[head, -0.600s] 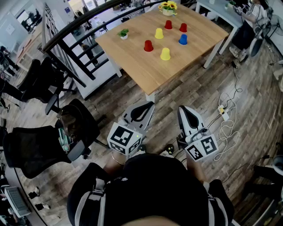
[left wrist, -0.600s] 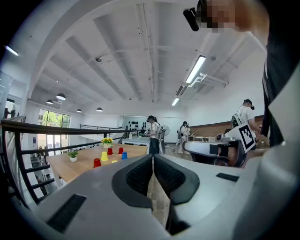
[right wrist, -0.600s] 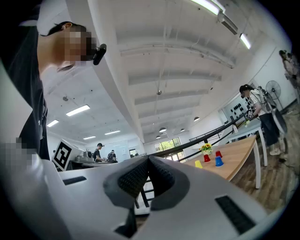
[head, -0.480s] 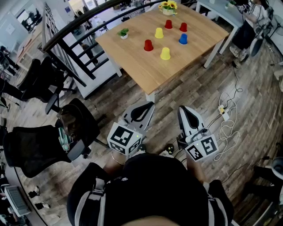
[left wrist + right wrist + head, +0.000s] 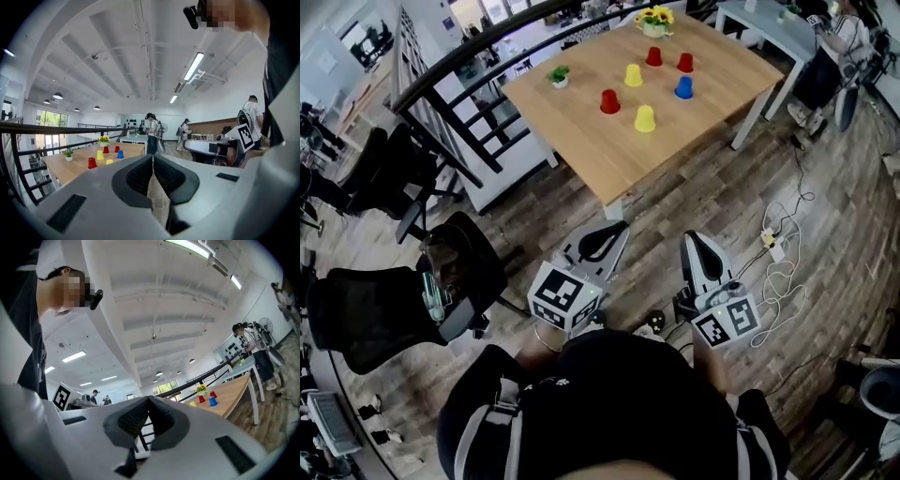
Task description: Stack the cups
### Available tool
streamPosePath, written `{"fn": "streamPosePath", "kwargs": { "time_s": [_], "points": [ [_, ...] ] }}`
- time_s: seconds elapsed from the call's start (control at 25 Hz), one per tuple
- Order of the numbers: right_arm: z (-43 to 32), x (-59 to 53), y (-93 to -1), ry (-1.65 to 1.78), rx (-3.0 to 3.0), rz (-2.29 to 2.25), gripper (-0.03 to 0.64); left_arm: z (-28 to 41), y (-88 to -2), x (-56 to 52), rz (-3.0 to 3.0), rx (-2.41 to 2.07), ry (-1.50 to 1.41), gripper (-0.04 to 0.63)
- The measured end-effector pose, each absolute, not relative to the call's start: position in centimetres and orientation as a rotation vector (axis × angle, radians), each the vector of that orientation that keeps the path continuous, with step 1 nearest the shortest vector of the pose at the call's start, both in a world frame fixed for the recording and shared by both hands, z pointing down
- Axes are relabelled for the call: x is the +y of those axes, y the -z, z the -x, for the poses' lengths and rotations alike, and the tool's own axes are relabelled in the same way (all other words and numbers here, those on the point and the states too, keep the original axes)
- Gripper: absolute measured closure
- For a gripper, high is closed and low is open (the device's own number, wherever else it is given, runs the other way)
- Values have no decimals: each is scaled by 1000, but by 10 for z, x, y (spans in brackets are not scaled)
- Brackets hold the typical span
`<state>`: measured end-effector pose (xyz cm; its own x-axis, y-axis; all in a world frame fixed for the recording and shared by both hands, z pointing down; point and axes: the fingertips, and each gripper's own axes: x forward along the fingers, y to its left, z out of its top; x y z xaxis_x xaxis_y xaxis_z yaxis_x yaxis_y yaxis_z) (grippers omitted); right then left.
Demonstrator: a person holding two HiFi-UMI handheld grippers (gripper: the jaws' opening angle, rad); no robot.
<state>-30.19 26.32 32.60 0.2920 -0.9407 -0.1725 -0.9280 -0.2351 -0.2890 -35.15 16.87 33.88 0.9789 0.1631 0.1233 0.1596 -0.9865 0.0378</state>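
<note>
Several upturned cups stand apart on the wooden table [image 5: 581, 141] far ahead of me: a red cup [image 5: 609, 100], a yellow cup [image 5: 645, 117], a blue cup [image 5: 683, 87], another yellow cup [image 5: 633, 74], and two red ones [image 5: 653, 56] [image 5: 685, 62] at the back. My left gripper [image 5: 614, 228] and right gripper [image 5: 692, 239] are held close to my body over the floor, well short of the table. Both are shut with nothing in them. The left gripper view shows the cups [image 5: 92, 162] small in the distance beyond the closed left gripper [image 5: 153, 157].
A pot of yellow flowers [image 5: 654, 19] and a small green plant [image 5: 560, 75] stand on the table's far side. A black railing [image 5: 459, 84] runs to the left, with office chairs [image 5: 375, 309] beside me. Cables [image 5: 778, 253] lie on the floor to the right. People stand in the background.
The table and cups sit slightly higher and further left in the head view. Both grippers stay shut in much the same place near my body.
</note>
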Motion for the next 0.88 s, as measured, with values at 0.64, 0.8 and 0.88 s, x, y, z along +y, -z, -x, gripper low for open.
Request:
{"fn": "streamPosePath", "kwargs": {
  "time_s": [0.64, 0.8, 0.88],
  "points": [
    [241, 384, -334, 26, 1470, 2379, 617, 270, -335, 277, -3125, 527, -197, 574],
    [228, 405, -338, 31, 1450, 2388, 617, 261, -333, 300, -3157, 551, -182, 574],
    [227, 408, -340, 37, 1458, 2379, 617, 262, -333, 304, -3167, 542, -188, 574]
  ]
}}
